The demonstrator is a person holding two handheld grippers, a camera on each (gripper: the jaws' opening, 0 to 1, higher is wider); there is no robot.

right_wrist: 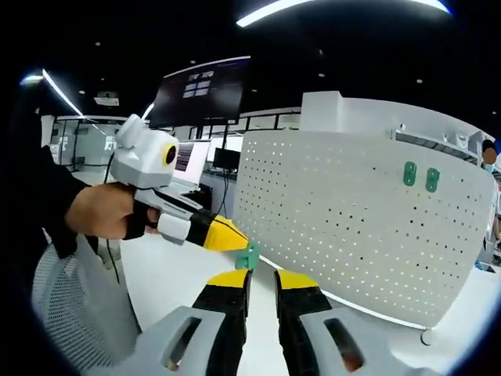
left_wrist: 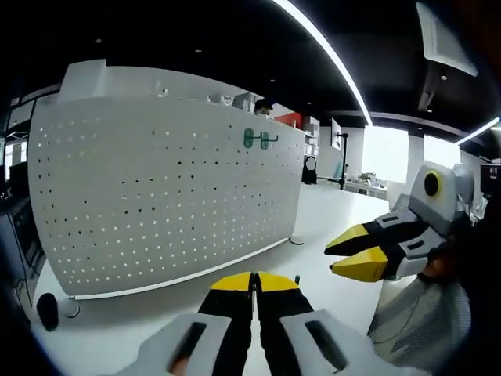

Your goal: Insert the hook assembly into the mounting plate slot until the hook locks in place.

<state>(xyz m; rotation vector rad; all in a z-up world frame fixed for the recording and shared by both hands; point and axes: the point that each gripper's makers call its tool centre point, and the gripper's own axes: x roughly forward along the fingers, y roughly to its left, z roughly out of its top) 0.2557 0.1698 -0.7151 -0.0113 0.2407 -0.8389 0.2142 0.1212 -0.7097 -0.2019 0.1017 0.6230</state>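
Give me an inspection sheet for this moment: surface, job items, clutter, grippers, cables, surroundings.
Surface: white table, mostly bare.
Job's things: white pegboard stands upright on the table; two green hooks already sit near its upper edge. A small green hook piece is at the tip of the left gripper.
Clutter: small dark object at the pegboard's foot.
Grippers: left gripper jaws closed, the green piece at their tip; right gripper slightly open, empty.
Cables: one dark cable runs below the hand.
Surroundings: office with monitors, ceiling light strips.
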